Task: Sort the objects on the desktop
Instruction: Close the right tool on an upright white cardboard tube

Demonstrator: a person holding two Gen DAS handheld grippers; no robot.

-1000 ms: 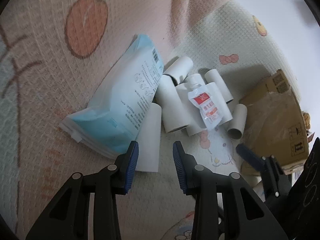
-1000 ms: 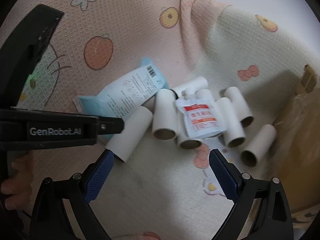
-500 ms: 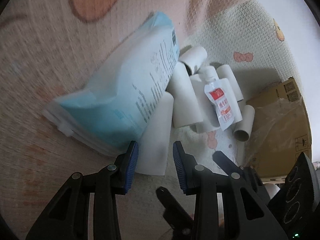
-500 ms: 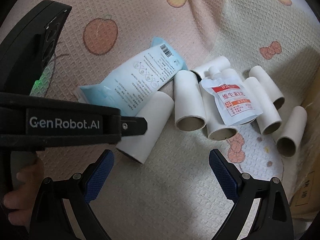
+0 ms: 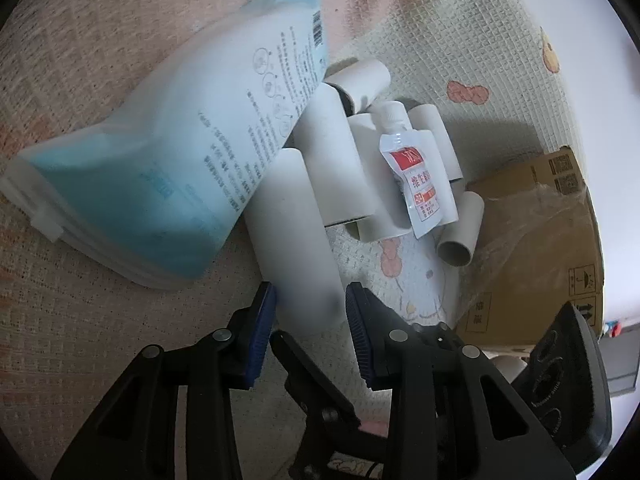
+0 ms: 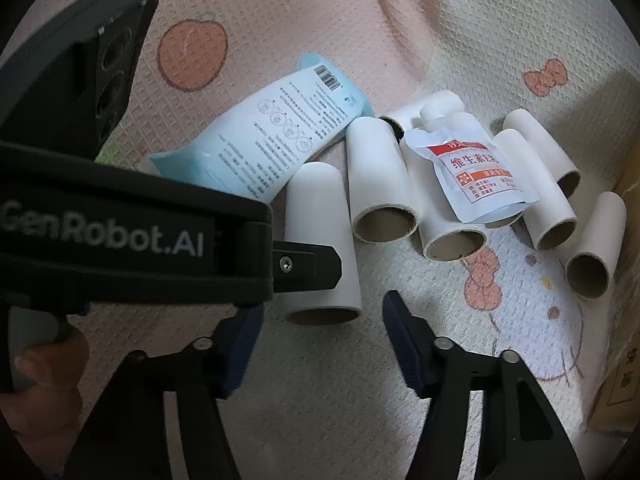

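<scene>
Cartoon-print play mat, pink and cream.

Nearest cardboard tube touches blue-white refill pouch, at pouch's lower right.

Tube light, hollow, crushable: you pinch mid-body, gently.

Left hand-held gripper part open, straddling tube end, pads apart from it.

Right hand-held gripper closing, empty, just before tube mouth.
</scene>
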